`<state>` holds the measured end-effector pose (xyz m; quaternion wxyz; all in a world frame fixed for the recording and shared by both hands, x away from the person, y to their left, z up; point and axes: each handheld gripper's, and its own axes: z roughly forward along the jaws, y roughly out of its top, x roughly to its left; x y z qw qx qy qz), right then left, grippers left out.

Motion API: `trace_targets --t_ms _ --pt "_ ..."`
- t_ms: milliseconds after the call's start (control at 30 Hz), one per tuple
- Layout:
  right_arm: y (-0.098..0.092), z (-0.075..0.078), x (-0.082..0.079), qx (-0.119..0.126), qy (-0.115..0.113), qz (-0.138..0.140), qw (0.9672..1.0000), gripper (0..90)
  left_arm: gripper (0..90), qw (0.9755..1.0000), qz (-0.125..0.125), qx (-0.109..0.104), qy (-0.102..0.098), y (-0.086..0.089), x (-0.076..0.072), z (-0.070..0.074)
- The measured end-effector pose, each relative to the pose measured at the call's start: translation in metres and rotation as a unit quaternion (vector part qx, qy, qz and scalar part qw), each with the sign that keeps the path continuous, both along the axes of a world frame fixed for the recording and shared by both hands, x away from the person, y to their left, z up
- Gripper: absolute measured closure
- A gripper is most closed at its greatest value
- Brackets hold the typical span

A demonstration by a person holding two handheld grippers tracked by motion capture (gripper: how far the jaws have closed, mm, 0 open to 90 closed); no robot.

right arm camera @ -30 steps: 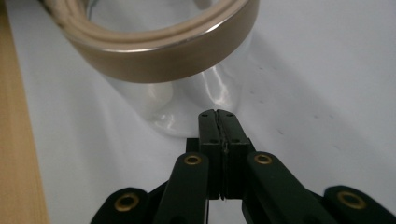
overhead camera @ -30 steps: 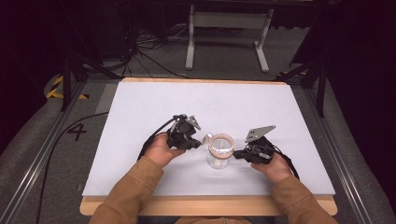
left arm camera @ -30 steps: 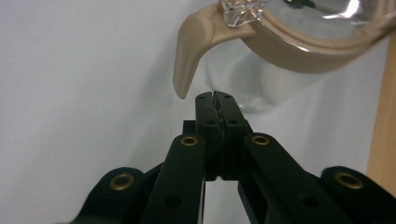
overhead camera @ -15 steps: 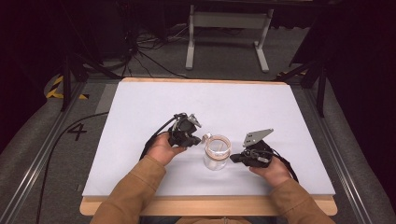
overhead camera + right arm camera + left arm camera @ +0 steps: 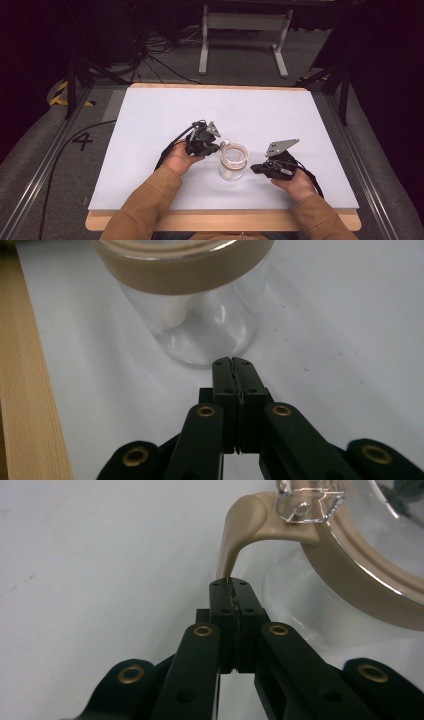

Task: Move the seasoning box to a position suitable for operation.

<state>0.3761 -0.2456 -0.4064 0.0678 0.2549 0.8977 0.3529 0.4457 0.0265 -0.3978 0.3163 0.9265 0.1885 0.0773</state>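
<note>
Near the front of the white worktop (image 5: 150,130) a clear jar (image 5: 232,167) is standing upright; the left gripper (image 5: 229,587) is pinching the lid's tan tab (image 5: 235,540), fingers clamped on it; the right gripper (image 5: 234,365), fingers together and empty, has been drawing back from the jar, leaving the left to work the lid alone, probably to open it.

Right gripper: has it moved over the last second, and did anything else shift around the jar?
The right gripper drew back from the glass jar, sliding rightward and toward the person; it now sits apart from the jar with its jaws shut on nothing. The left gripper stayed put, jaws pinching the tan latch tab of the jar's lid. The jar itself stayed in place, upright on the white table.
</note>
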Motion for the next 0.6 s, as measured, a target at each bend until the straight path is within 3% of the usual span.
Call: trace_targets --t_ms 400,600 --pt "-0.02 0.0 -0.015 0.001 -0.004 -0.033 0.9994 89.4 89.9 0.9998 -0.012 -0.014 0.0 -0.016 0.016 -0.006" --pt "-0.026 0.0 -0.019 0.003 -0.003 -0.045 0.999 89.4 89.8 0.9989 -0.014 -0.044 0.001 -0.024 0.022 -0.01"
